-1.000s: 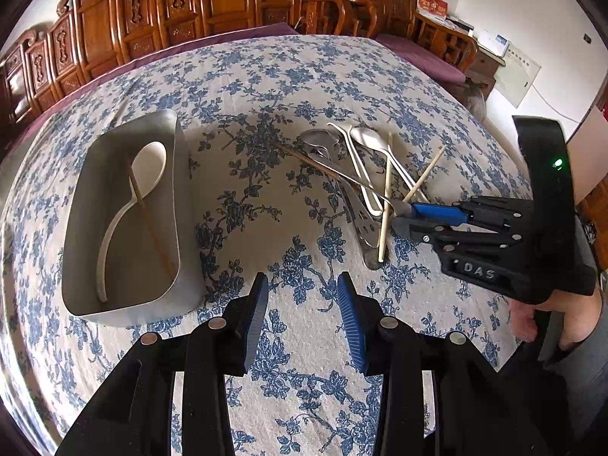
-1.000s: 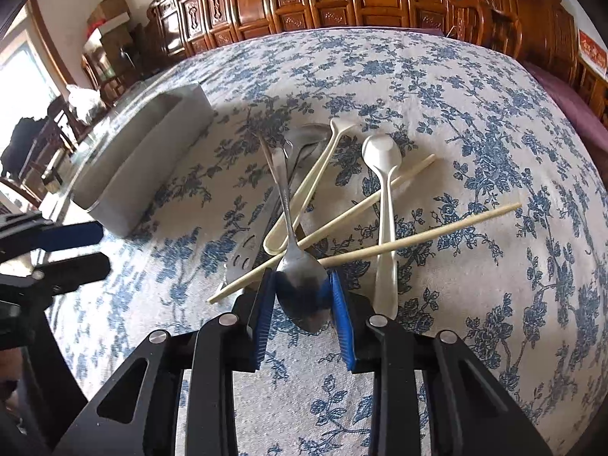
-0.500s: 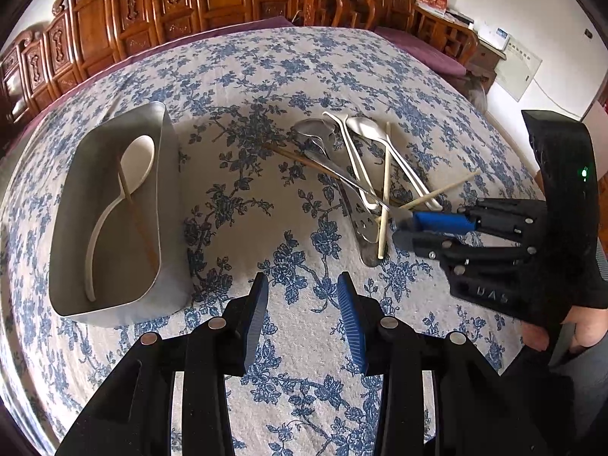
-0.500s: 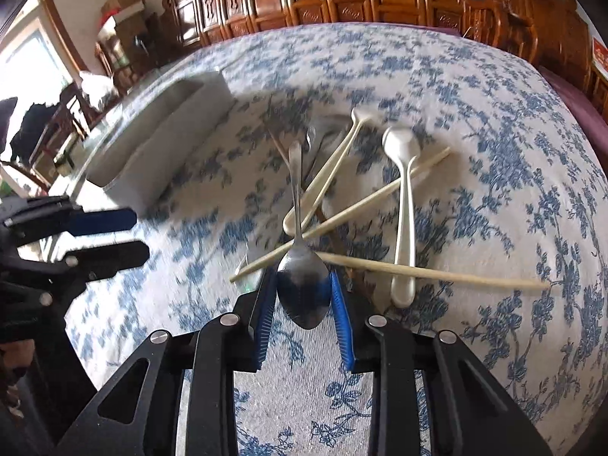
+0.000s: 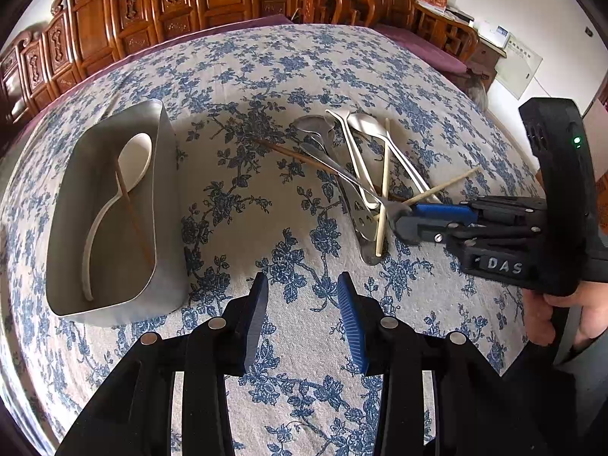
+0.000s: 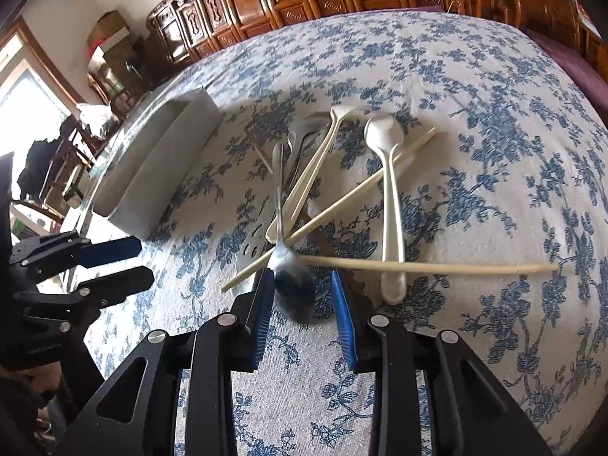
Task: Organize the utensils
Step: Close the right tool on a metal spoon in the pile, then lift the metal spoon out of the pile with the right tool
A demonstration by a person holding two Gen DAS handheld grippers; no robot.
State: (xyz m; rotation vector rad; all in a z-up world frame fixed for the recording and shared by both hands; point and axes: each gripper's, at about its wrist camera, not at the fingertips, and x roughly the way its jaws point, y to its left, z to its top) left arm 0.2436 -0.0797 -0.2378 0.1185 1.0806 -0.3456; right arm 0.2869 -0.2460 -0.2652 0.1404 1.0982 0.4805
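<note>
Tilting metal spoon (image 6: 290,273), chopstick (image 6: 425,265) displaced

The bowl of the metal spoon (image 6: 292,281) between the right gripper (image 6: 304,296) fingers is smeared with motion blur, so I can't tell whether the pads actually press on it. From the left wrist view, that gripper's tips (image 5: 402,220) cover the spoon's bowl altogether. The slotted spatula (image 5: 361,220) lies half buried under crossed chopsticks and spoon handles. A dark chopstick (image 5: 300,157) disappears beneath the pile. The hand (image 5: 551,311) on the right gripper is cut off by the picture's edge. The metal tray (image 6: 163,167) shows only its outer wall in the right wrist view; its contents are hidden.
</note>
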